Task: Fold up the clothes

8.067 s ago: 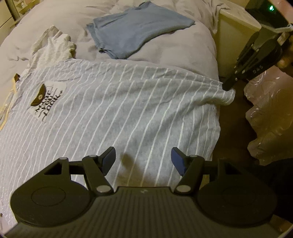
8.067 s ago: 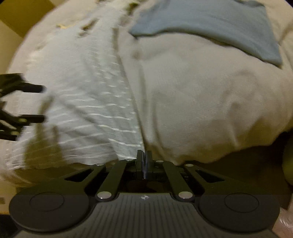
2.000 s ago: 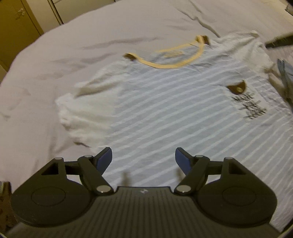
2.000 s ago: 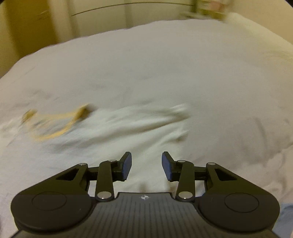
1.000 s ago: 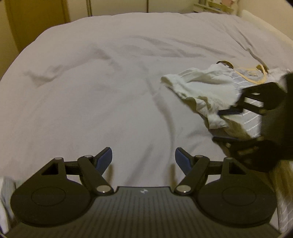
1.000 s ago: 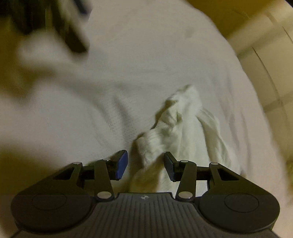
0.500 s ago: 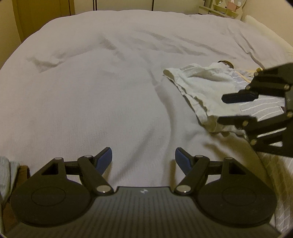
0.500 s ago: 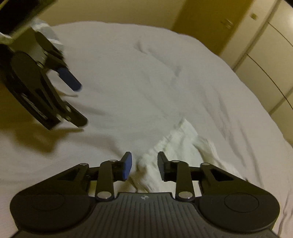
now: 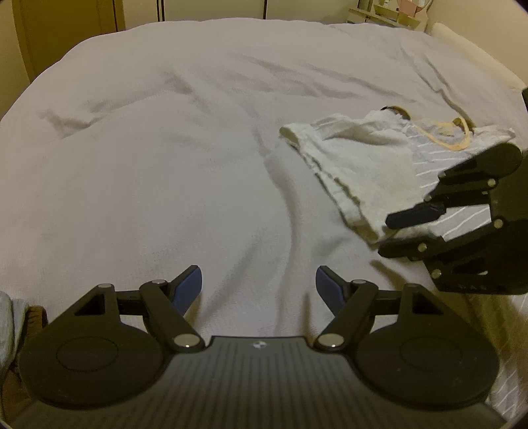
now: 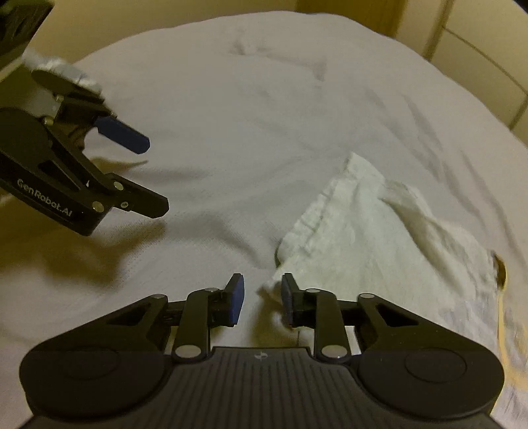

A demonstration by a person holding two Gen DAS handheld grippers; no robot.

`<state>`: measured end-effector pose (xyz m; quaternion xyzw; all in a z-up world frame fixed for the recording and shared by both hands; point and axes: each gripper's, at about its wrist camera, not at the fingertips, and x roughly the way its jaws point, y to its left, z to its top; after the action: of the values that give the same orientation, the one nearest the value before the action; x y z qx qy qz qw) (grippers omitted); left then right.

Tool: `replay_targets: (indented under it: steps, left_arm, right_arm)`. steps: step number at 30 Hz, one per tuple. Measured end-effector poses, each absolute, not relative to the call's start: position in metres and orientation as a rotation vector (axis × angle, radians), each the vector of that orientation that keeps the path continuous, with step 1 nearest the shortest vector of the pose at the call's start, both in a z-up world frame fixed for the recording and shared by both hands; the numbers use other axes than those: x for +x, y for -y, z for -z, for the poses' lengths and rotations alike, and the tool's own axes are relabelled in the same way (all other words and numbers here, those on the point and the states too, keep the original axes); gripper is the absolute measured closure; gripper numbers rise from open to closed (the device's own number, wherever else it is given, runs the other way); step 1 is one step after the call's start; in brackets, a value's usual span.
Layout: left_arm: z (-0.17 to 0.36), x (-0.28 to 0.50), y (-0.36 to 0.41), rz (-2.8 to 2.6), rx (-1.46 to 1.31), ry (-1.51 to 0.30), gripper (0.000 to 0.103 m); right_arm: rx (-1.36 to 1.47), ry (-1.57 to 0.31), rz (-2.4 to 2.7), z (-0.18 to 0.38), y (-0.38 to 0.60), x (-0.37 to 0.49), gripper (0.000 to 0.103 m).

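Observation:
A striped T-shirt with a white sleeve (image 9: 356,171) and a yellow collar (image 9: 442,132) lies on the pale bedsheet (image 9: 165,148), at the right of the left wrist view. My right gripper (image 9: 385,235) reaches in from the right at the sleeve's lower corner. In the right wrist view, the right gripper (image 10: 260,297) is open with a narrow gap, and the sleeve's corner (image 10: 270,284) sits between the pads, against the right one. My left gripper (image 9: 258,280) hovers wide open over bare sheet, holding nothing. From the right wrist it shows as the left gripper (image 10: 155,176) at the upper left.
Wardrobe doors (image 9: 66,33) stand beyond the bed's far edge, and a shelf with small items (image 9: 396,13) is at the top right. A blue-grey cloth (image 9: 6,316) shows at the left edge. The sheet is lightly creased.
The right gripper's fingers have drawn closer together around the sleeve's corner. The left gripper stays wide open and has shifted only slightly over the sheet.

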<state>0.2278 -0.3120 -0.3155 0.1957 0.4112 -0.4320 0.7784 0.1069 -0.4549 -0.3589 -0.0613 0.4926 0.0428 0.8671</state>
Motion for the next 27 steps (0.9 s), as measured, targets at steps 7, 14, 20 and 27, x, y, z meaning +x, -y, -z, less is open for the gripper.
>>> replay_targets:
  steps: [7,14,20,27]
  left_arm:
    - [0.289,0.212,0.343,1.011,0.456,-0.844,0.03]
    - [0.244,0.167,0.365,1.034,0.464,-0.856,0.021]
    - [0.197,0.111,0.36,1.025,0.417,-0.891,0.004]
    - [0.149,0.026,0.329,0.96,0.451,-0.911,0.001]
  right_arm:
    - [-0.042,-1.048,0.106,0.321,0.458,0.054,0.045]
    - [0.173,-1.07,0.415,0.26,0.495,-0.028,0.024]
    - [0.279,-1.06,0.594,0.193,0.53,-0.118,0.015]
    - [0.407,-1.073,0.672,0.142,0.549,-0.227,0.015]
